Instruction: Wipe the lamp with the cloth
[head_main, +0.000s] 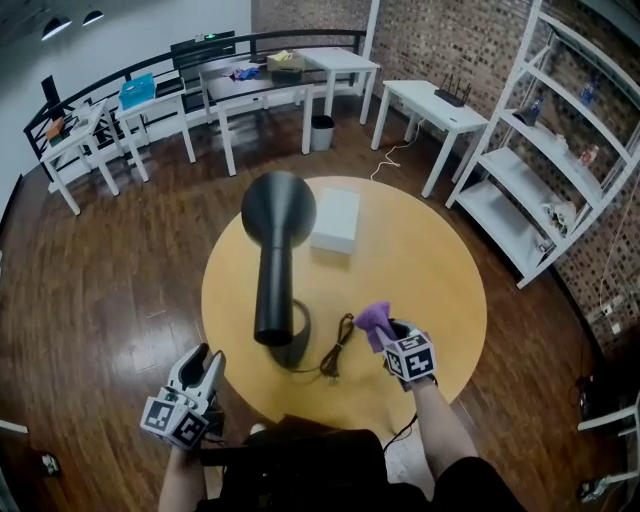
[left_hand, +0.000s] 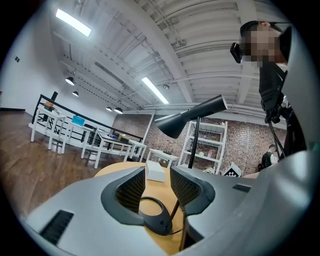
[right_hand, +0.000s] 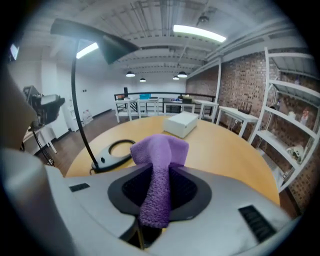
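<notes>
Head view: right gripper (head_main: 393, 343), bench's (head_main: 430, 270) 5 o'clock, jaws pinching cloth (head_main: 375, 321); left gripper (head_main: 207, 362) jaws spread, empty; cloth secured, next likely carrying it to lamp (head_main: 275, 265) at 10 o'clock.

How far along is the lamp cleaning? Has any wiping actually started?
Done: the fuzzy purple cloth is picked up, pinched in the right gripper and clear of the round wooden table. In hand: the cloth is held beside the tall black lamp, not touching it. Left: all the wiping, since nothing touches the shade or stem. The left gripper sits open and empty at the table's edge.
</notes>
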